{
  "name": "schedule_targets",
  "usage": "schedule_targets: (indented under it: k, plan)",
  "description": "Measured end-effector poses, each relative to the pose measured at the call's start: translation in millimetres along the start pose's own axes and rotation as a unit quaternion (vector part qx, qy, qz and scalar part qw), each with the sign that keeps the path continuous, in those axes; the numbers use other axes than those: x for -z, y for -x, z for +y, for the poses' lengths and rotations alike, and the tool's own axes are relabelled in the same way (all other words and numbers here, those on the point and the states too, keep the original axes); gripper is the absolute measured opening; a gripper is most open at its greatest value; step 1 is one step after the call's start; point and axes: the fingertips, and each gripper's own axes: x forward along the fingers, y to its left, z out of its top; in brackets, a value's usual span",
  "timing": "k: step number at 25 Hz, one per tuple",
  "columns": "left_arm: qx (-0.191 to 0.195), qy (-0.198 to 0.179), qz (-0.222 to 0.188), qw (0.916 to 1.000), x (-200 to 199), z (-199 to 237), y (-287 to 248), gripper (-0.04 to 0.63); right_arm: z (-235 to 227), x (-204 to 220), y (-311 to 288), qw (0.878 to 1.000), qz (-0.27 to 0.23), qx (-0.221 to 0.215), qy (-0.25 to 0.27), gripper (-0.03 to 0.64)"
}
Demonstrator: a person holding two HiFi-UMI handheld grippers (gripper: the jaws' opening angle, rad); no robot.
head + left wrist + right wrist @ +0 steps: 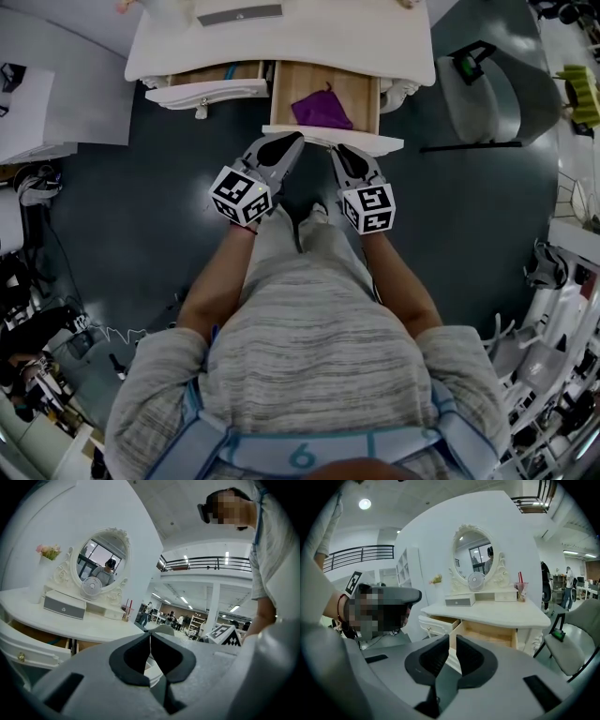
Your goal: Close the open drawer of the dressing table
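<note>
Two drawers of the white dressing table (281,42) stand out from its front: a small side drawer (208,92) pulled out a little, and the wide centre drawer (375,142) drawn right out, its wooden floor bare but for a purple cloth (322,109) lying inside. The centre drawer is probably the one to shut. It is a stiff wooden box with a painted front panel, likely light with so little in it, and it should slide straight back under a level push. It may rack and bind if pushed at one end only, so the flat white face is the place to press, one gripper on each side of its middle; no grasp is needed. The paint looks smooth, so the tips could skid if they meet it at a slant. The left gripper (292,139) has its jaws pressed together with nothing between them. The right gripper (337,150) has its jaws a narrow slit apart, also empty, and the drawer front shows through that slit. In the head view both sets of tips lie at the near edge of the panel, side by side left of its middle. Whether they touch it cannot be told.
</note>
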Motion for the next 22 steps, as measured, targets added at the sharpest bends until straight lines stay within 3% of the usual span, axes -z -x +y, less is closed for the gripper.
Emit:
schedule_targets:
  k: [22]
  plan:
    - [0.003,0.019,0.019,0.9996,29,5,-7,0.015,-22,108,-41,0.99,0.129,0.04,-0.047,0.017]
